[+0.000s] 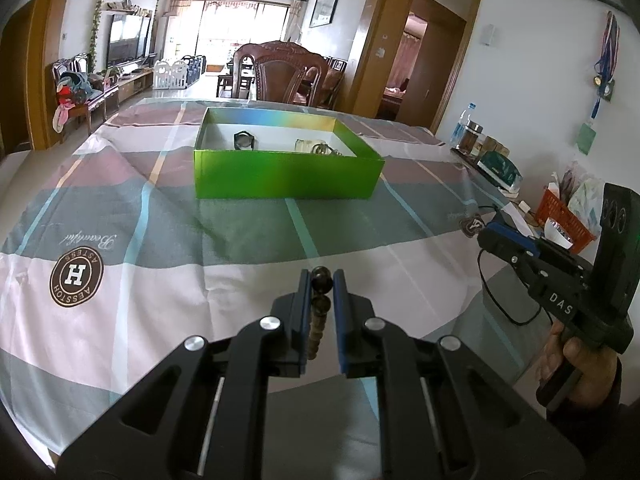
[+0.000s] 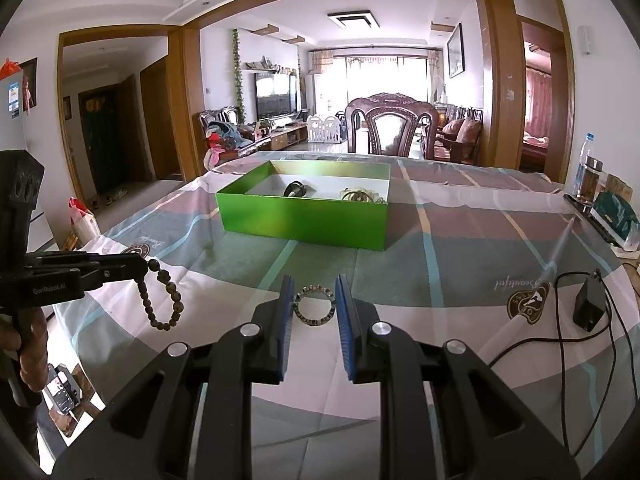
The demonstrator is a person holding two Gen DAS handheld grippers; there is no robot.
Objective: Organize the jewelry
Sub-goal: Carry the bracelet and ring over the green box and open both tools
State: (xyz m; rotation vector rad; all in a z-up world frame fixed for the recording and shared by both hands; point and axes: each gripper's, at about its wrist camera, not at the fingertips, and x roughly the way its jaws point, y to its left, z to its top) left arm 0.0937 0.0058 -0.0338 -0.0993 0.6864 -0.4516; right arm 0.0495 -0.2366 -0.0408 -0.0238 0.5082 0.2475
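- My left gripper [image 1: 322,280] is clamped on a dark beaded bracelet [image 2: 162,300]; from my left wrist view the beads [image 1: 321,280] sit pinched between the 2 blue pads, and from my right wrist view the rest of the loop hangs free below the fingertips, above the tablecloth.
- My right gripper [image 2: 313,286] has its fingers set apart, 1 on each side of a metal-link bracelet [image 2: 313,306] lying flat on the tablecloth [image 1: 140,216]; I cannot tell whether the pads touch it.
- In my left wrist view the right gripper [image 1: 486,236] shows at the right edge, held in my right hand [image 1: 576,356].
- Ahead of both grippers, well apart from them, stands an open green box [image 1: 288,174] on the table.
- Inside the box lie a dark watch [image 1: 244,140] towards its left and a pale cluster of jewelry [image 1: 320,147] towards its right; the 2 are apart.
- The tablecloth is checked in pink, grey and white, with a round brown "H" logo [image 1: 76,274] printed on it.
- A small black adapter [image 2: 588,308] with its cable lies on the cloth to my right.
- A carved wooden chair [image 1: 290,72] stands beyond the far edge of the table.
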